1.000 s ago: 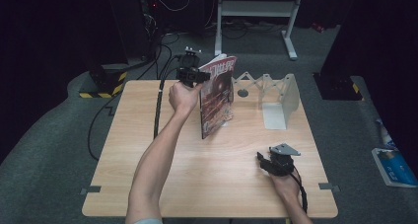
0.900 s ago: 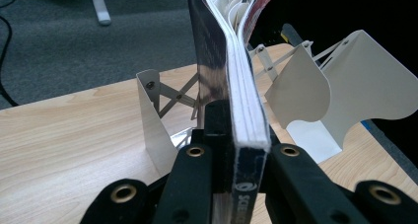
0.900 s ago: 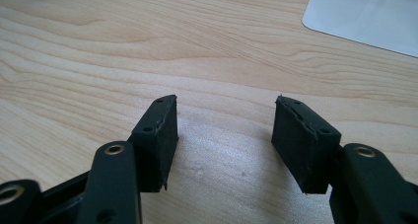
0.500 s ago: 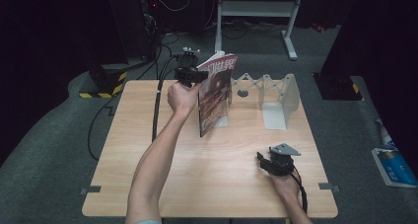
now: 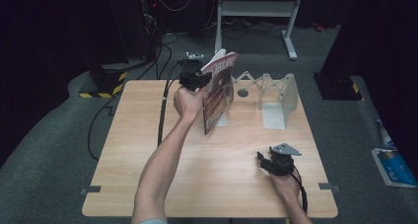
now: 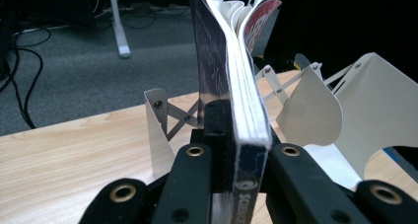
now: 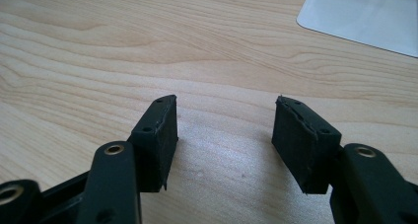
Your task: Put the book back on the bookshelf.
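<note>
Here, the magazine [image 6: 241, 110] is pinched upright by its spine in the left gripper [image 6: 241, 169], just before the white expanding rack [image 5: 276, 98]; the right gripper [image 7: 224, 135] is held spread over the table [image 7: 98, 46].

In the high view the magazine [image 5: 218, 93] is hiding the near-left end of the white folding rack [image 5: 276, 93], and its cover print is staying too small to read. In the left gripper view the bottom edge is cutting off the spine lettering, and the left tongs [image 6: 241, 165] are covering the lower covers. In the right gripper view the frame edge is cropping a pale sheet [image 7: 365, 17] at the corner.
</note>
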Demonstrator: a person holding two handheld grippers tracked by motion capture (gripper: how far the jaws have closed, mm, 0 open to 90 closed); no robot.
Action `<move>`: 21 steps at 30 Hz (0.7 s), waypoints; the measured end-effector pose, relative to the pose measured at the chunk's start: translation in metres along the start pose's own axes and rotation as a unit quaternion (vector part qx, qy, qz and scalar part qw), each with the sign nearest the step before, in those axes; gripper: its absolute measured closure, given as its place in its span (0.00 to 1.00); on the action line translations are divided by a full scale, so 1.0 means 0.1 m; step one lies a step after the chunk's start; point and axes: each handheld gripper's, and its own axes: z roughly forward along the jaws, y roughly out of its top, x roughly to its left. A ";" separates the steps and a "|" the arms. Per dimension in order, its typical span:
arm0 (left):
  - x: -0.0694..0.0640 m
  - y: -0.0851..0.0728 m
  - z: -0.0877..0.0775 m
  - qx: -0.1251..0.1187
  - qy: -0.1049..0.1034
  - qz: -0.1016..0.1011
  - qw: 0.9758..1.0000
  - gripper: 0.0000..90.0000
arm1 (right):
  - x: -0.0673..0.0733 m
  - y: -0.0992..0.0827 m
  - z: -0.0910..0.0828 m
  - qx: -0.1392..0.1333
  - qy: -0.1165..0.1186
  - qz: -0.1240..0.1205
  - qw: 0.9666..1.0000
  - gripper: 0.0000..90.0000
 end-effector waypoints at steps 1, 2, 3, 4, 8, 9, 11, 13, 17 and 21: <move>-0.01 0.00 -0.01 0.005 0.000 0.007 1.000 0.92 | 0.00 0.00 0.00 0.000 0.000 0.000 1.000 0.47; -0.02 0.00 -0.01 0.009 -0.001 0.010 1.000 0.92 | 0.00 0.00 0.00 0.000 0.000 -0.002 1.000 0.47; -0.03 -0.01 -0.01 0.014 -0.001 0.014 1.000 0.92 | 0.00 0.00 0.00 0.000 0.000 -0.001 1.000 0.47; -0.03 -0.01 -0.01 0.020 -0.002 0.018 1.000 0.92 | 0.00 0.00 0.00 0.000 0.000 -0.002 1.000 0.47; -0.02 0.01 -0.03 0.047 -0.006 0.028 0.998 0.91 | 0.00 0.00 0.00 0.001 0.000 -0.004 1.000 0.47; -0.02 0.01 -0.03 0.054 -0.009 0.024 0.998 0.91 | 0.00 0.00 0.00 0.001 0.000 -0.004 1.000 0.47; -0.01 0.02 -0.04 0.067 -0.011 0.027 0.997 0.91 | 0.00 0.00 0.00 0.001 0.000 -0.004 1.000 0.47; -0.01 0.04 -0.05 0.081 -0.012 0.030 0.996 0.91 | 0.00 0.00 0.00 0.001 0.000 -0.005 1.000 0.47; 0.00 0.05 -0.07 0.098 -0.015 0.027 0.995 0.91 | 0.00 0.00 -0.01 -0.004 -0.004 0.001 1.000 0.47; 0.02 0.05 -0.08 0.114 -0.019 0.019 0.993 0.91 | 0.00 0.00 -0.02 -0.006 -0.004 0.002 1.000 0.47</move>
